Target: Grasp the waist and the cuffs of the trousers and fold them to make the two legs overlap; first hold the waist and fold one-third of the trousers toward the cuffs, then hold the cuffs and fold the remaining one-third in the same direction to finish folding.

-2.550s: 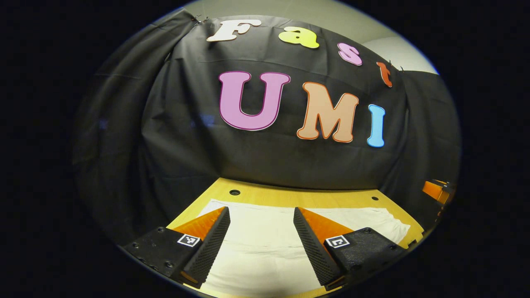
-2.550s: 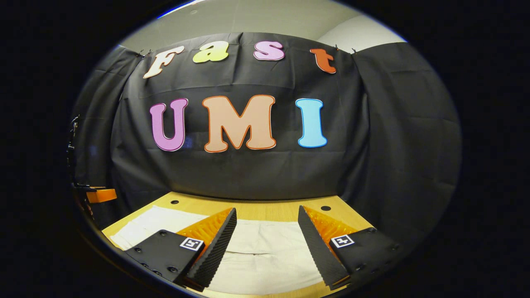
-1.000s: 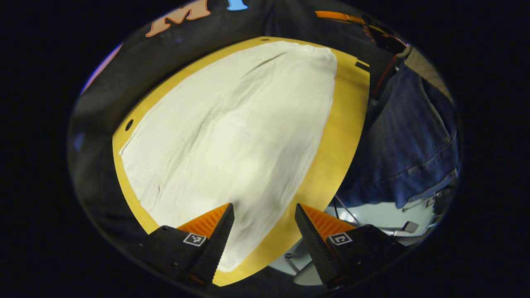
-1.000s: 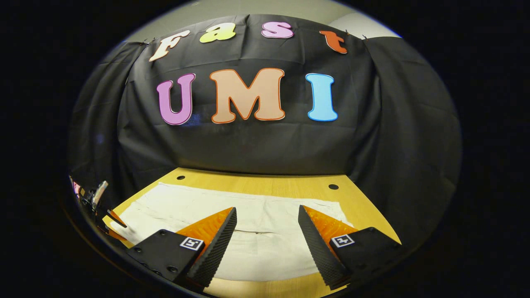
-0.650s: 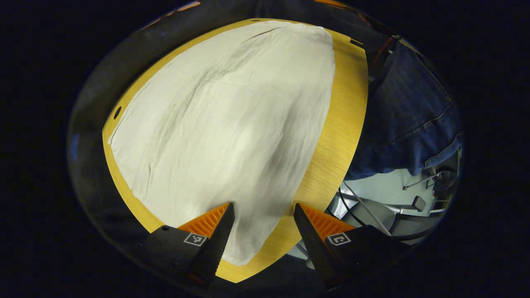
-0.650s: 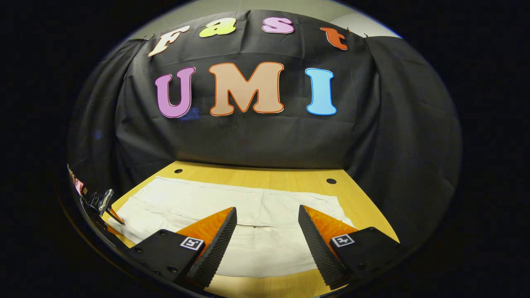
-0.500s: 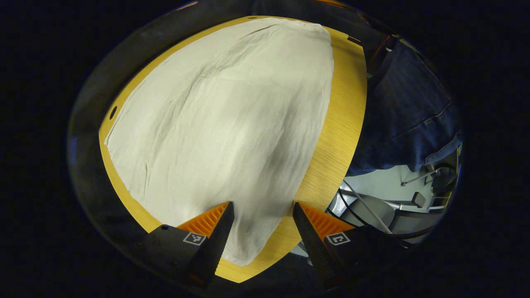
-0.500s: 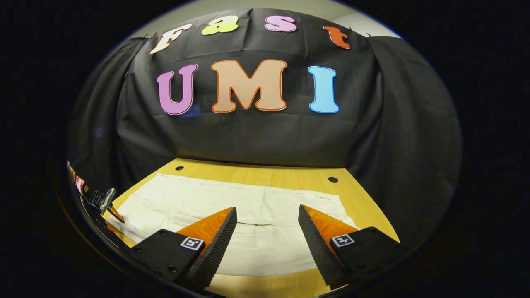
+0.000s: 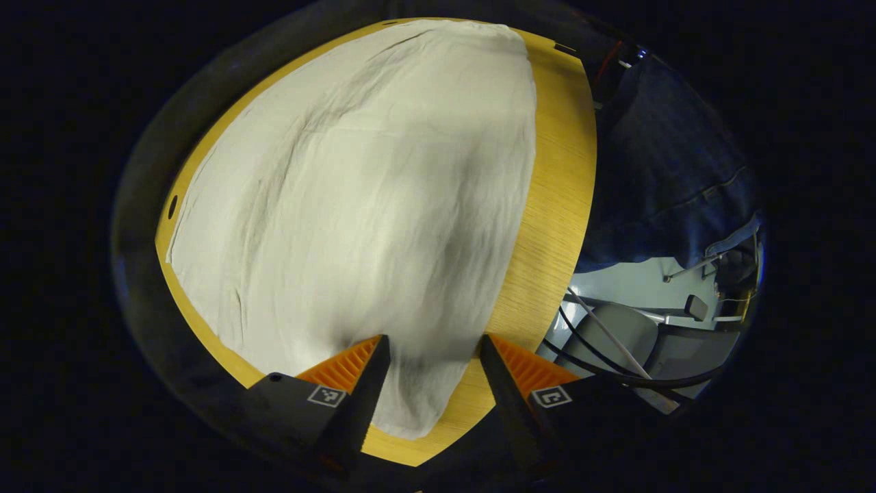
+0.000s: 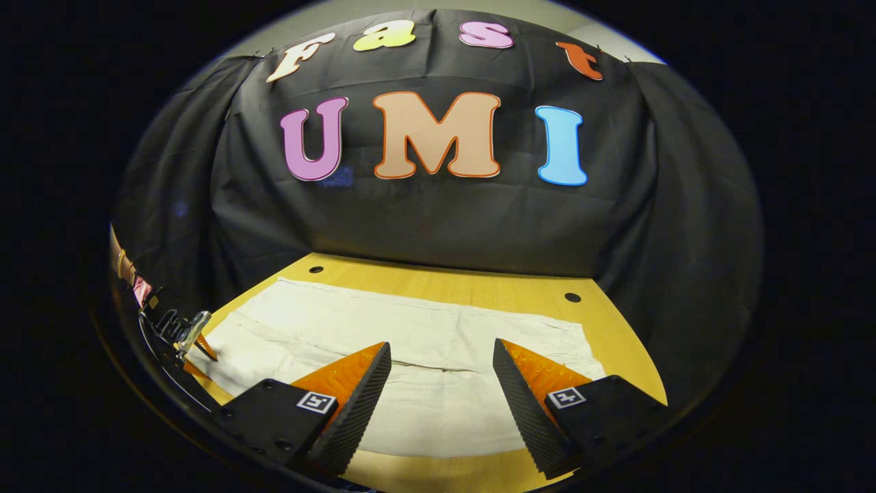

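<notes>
Both grippers' fingers (image 9: 356,383) wide apart above flat trousers (image 9: 369,192).

Looking down on pale trousers (image 9: 356,205) spread flat across a wooden table (image 9: 558,205), left gripper (image 9: 428,373) wide open over the near corner of the cloth, someone's blue jeans (image 9: 667,192) beside the table's right edge.

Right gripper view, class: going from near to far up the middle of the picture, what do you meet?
Right claw → white trousers → bare strip of wooden table → black cloth wall.
</notes>
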